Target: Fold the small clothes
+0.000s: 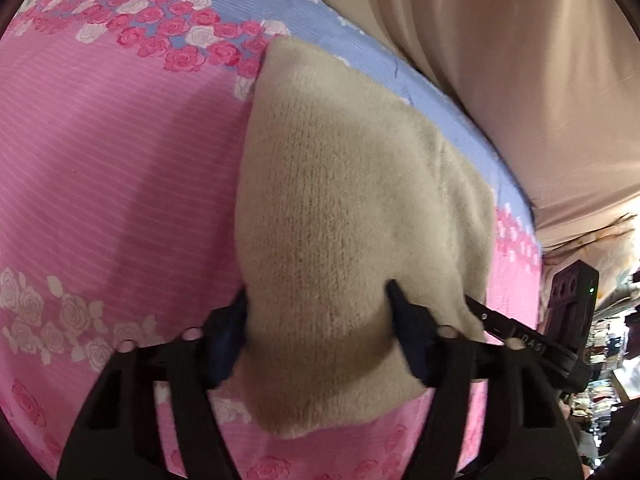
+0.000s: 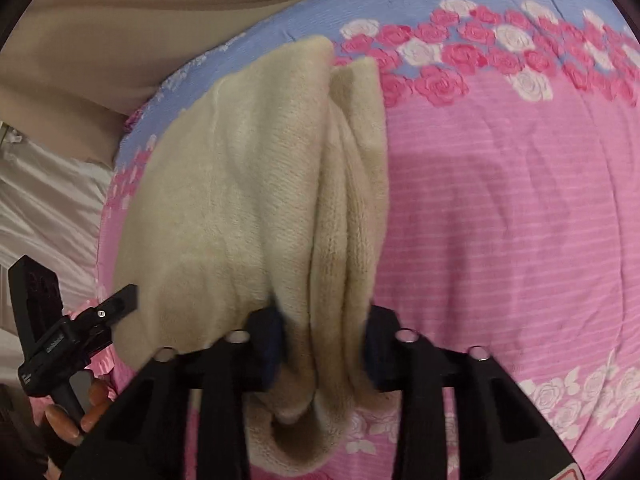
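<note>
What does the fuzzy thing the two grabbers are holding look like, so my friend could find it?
Look at the big pink bedsheet with rose print and a blue band. On it lies a cream, fuzzy knitted garment, pinched at its near edge by the left gripper and the right gripper. It is the only plain, flowerless cloth there, bunched into soft folds.

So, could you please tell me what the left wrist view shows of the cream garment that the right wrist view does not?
Only the left wrist view shows the cream knit garment as one smooth outer face tapering to a far corner, with the left gripper shut on its near edge. Only the right wrist view shows the stacked folds at its right side, the right gripper shut on those layers, and white fabric beyond the bed's edge. Both show the pink rose-print bedsheet and the beige fabric behind it.
</note>
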Demonstrator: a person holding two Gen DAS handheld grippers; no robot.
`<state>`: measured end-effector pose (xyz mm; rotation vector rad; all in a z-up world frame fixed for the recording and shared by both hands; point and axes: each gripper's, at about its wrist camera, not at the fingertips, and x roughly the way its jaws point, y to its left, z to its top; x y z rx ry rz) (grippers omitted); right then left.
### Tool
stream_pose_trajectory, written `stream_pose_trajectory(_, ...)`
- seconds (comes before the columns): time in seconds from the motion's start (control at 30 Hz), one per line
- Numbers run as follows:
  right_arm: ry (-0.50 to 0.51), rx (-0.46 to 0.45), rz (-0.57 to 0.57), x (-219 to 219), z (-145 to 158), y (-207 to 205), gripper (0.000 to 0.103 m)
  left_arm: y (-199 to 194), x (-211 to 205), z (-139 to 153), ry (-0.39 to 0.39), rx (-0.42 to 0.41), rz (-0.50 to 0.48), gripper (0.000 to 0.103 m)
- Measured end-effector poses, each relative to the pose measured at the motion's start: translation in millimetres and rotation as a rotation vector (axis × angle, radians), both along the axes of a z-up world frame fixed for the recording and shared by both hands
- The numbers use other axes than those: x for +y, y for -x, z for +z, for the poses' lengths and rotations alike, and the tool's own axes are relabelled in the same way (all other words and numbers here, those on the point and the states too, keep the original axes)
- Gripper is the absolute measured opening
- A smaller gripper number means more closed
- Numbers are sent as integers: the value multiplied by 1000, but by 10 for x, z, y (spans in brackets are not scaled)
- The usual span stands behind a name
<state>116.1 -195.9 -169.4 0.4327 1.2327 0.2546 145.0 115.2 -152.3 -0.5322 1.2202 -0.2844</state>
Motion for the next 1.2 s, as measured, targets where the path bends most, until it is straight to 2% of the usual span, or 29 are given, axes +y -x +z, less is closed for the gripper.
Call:
stream_pose_trajectory(0.07, -29, -52, 13, -3, 307, 145, 22, 25, 63, 145, 33, 0, -18, 44)
stream_pose_trajectory(0.13, -24, -99, 27, -37, 639, 395, 21, 130, 111, 329, 77, 15, -42, 43)
stream_pose_trajectory(0.2, 3, -105, 33, -91, 774, 658, 22, 291, 79, 409, 92, 36, -84, 44)
stream_pose_trajectory(0.27, 62, -79, 37, -131, 631, 876, 28, 509, -95, 308, 37, 62, -126, 53)
stream_pose_trajectory(0.3, 128, -40, 57, -126, 423, 938, 32, 585, -190, 204, -1, 76, -138, 54)
stream_pose_trajectory(0.33, 211, 28, 57, -131, 182, 976, 32, 651, -284, 69, -39, 102, -150, 54)
stream_pose_trajectory(0.37, 246, 76, 38, -165, 56, 1000, 32, 696, -333, 2, -64, 114, -142, 57)
stream_pose_trajectory(0.43, 147, 31, -31, -280, 209, 1075, 33, 755, -326, 135, -68, 50, -106, 59)
stream_pose_trajectory(0.47, 153, -11, -43, -298, 337, 1070, 34, 754, -325, 233, -82, 21, -97, 64)
stream_pose_trajectory(0.53, 178, -87, -40, -285, 531, 976, 48, 672, -369, 410, -143, -49, -89, 71)
stream_pose_trajectory(0.6, 171, -106, -8, -219, 519, 748, 49, 567, -476, 451, -195, -74, -108, 71)
stream_pose_trajectory(0.67, 203, -89, 12, -96, 352, 486, 49, 445, -615, 444, -245, -76, -129, 71)
stream_pose_trajectory(0.7, 220, -69, 24, -69, 234, 367, 37, 426, -642, 447, -251, -81, -129, 72)
stream_pose_trajectory(0.73, 230, -39, 32, -43, 103, 260, 20, 397, -714, 437, -260, -83, -134, 72)
stream_pose_trajectory(0.77, 223, -35, 34, -10, 81, 193, 11, 387, -769, 430, -278, -80, -139, 72)
stream_pose_trajectory(0.9, 203, -228, 57, 95, 686, 244, 9, 469, -755, 506, -303, -108, -147, 74)
stream_pose_trajectory(0.93, 207, -244, 61, 95, 702, 223, 9, 481, -763, 495, -310, -111, -146, 77)
stream_pose_trajectory(0.97, 228, -228, 70, 73, 604, 175, 10, 478, -782, 456, -316, -107, -149, 77)
stream_pose_trajectory(1.0, 264, -179, 93, 66, 409, 102, 13, 459, -811, 391, -322, -95, -155, 78)
stream_pose_trajectory(1.03, 318, -86, 116, 42, 101, 15, 13, 447, -826, 329, -325, -84, -158, 78)
stream_pose_trajectory(1.07, 308, -49, 113, -37, -11, 11, 16, 440, -831, 282, -326, -71, -160, 78)
stream_pose_trajectory(1.13, 240, -85, 53, -187, 173, 148, 20, 465, -777, 286, -309, -56, -155, 78)
stream_pose_trajectory(1.17, 251, -100, 39, -231, 283, 227, 30, 495, -717, 315, -282, -57, -142, 79)
stream_pose_trajectory(1.2, 266, -119, 33, -263, 399, 349, 47, 531, -644, 337, -250, -50, -126, 81)
